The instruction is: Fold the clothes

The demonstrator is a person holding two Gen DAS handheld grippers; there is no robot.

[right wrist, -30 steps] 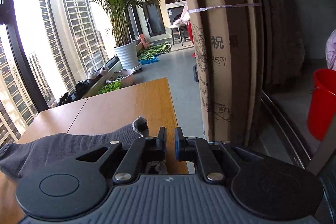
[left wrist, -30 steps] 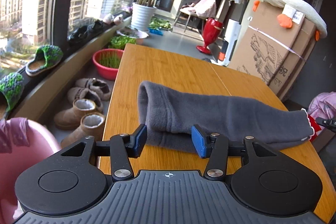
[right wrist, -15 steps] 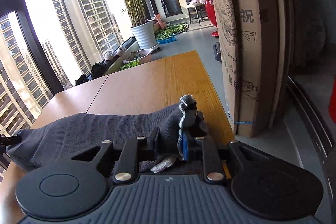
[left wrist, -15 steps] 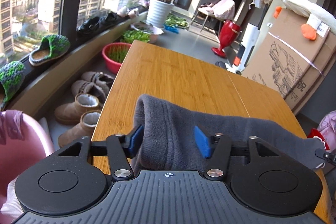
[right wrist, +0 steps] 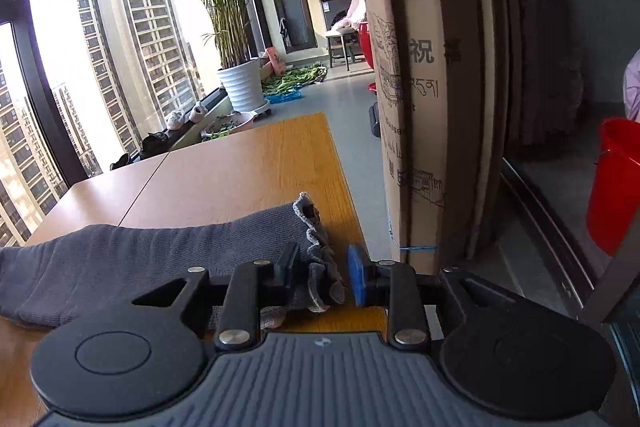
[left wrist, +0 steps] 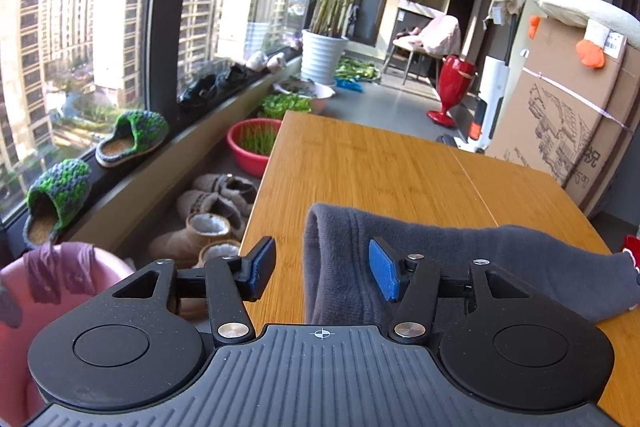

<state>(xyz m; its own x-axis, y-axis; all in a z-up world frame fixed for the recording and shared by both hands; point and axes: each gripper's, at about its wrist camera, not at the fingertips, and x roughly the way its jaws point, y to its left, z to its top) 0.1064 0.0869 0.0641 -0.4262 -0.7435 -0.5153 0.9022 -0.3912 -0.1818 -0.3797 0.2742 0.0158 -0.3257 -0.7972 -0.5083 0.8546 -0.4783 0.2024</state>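
Observation:
A grey knit garment (left wrist: pixel 480 251) lies folded into a long strip across the near part of the wooden table (left wrist: pixel 380 167). In the left wrist view its rounded left end sits between the pads of my left gripper (left wrist: pixel 322 269). The jaws are opening, and bare table shows beside the left pad. In the right wrist view the garment (right wrist: pixel 140 251) ends in a frilled hem (right wrist: pixel 316 251) near the table's right edge (right wrist: pixel 344 187). The hem lies between the pads of my right gripper (right wrist: pixel 322 275), whose jaws are opening, with a gap at the right pad.
A tall cardboard box (right wrist: pixel 432 107) stands just off the table's right edge, with a red bucket (right wrist: pixel 616 183) beyond it. Left of the table are boots (left wrist: pixel 208 227), a red basin (left wrist: pixel 254 147) and a pink seat (left wrist: pixel 60 287).
The left gripper came forward over the garment's left end, and its pads now stand wider. The right gripper, shut on the lifted hem, has opened, and the hem has dropped to the table.

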